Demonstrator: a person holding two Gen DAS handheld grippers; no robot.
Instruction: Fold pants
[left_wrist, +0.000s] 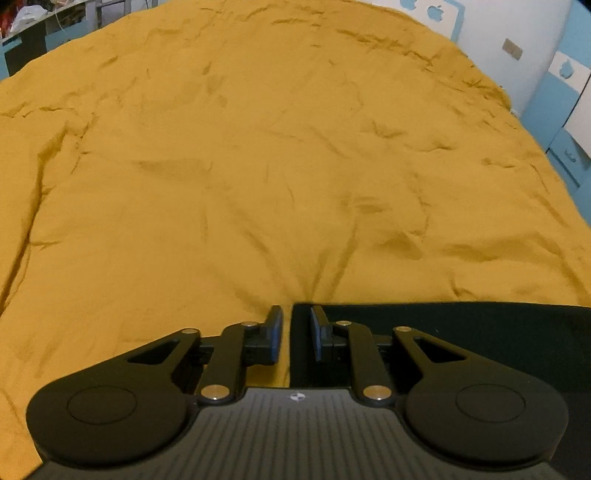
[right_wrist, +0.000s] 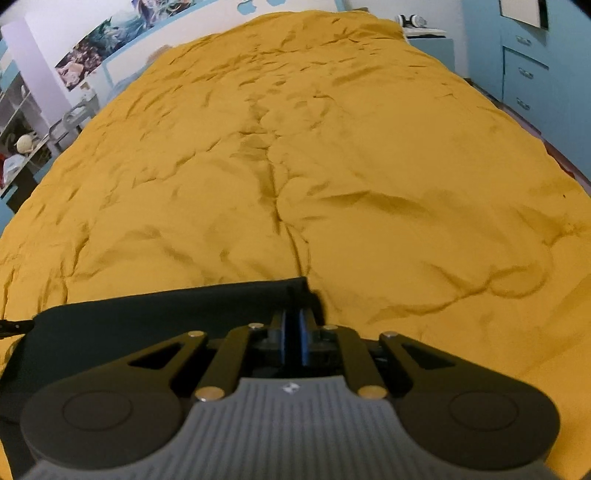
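Note:
The black pants (left_wrist: 443, 332) lie flat on the mustard-yellow bed cover (left_wrist: 258, 166), at the lower right of the left wrist view. My left gripper (left_wrist: 295, 321) is open a little, its jaws straddling the pants' left corner edge without closing on it. In the right wrist view the pants (right_wrist: 147, 317) spread to the lower left. My right gripper (right_wrist: 293, 317) is shut on the pants' far right corner, the fabric pinched between its blue pads.
The wrinkled yellow cover (right_wrist: 332, 166) fills the bed. Blue drawers (right_wrist: 524, 74) stand at the right, shelves (right_wrist: 18, 140) at the left. A white and blue wall (left_wrist: 517, 48) runs past the bed's far right edge.

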